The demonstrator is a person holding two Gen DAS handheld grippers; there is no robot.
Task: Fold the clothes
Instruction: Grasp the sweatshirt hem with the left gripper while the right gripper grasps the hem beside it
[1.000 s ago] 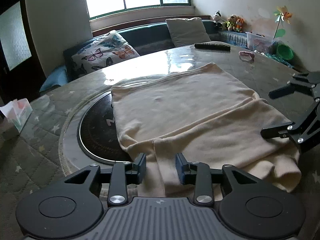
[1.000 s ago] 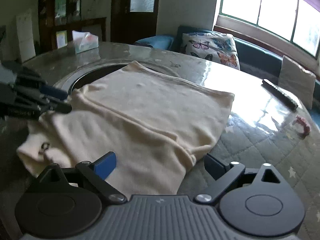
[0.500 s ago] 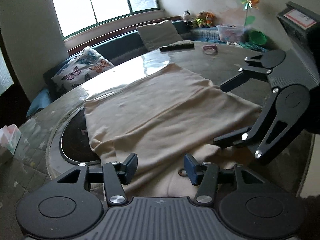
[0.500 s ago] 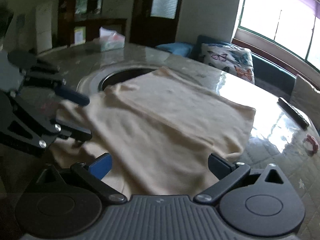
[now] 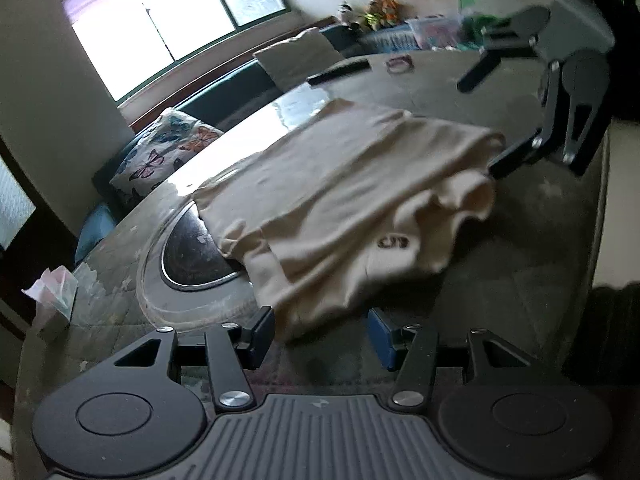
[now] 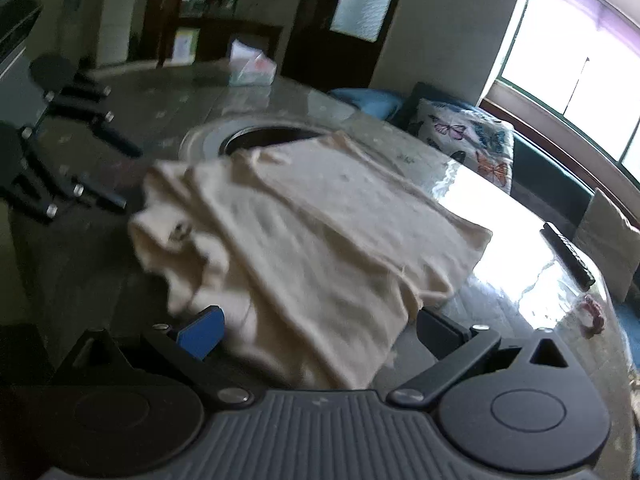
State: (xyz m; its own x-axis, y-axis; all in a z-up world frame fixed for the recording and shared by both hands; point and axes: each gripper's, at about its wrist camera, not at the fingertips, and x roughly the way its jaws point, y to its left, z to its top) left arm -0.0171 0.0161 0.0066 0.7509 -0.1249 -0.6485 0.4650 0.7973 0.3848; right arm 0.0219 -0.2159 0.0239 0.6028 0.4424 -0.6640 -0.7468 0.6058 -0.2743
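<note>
A cream garment (image 5: 332, 184) lies folded on the round table (image 5: 520, 280), its near end rumpled, a small dark mark on the cloth. My left gripper (image 5: 320, 334) is open; a corner of the cloth hangs between its fingers, and the pads do not press it. In the left wrist view my right gripper (image 5: 490, 120) stands at the garment's right edge, its lower finger against the cloth. In the right wrist view my right gripper (image 6: 320, 332) is wide open, with the garment (image 6: 320, 232) lying between its fingers. My left gripper (image 6: 120, 170) shows at that view's left.
A dark round inset (image 5: 192, 256) sits in the table under the garment's left side. A tissue box (image 5: 52, 292) stands at the left rim. A black remote (image 5: 340, 72) and a pink item (image 5: 400, 64) lie at the far side. Cushions line the window bench.
Both grippers have rolled and slid along the garment's near end. The left jaws have widened. The cloth's near end has bunched up, and the right gripper stands closer to the left one.
</note>
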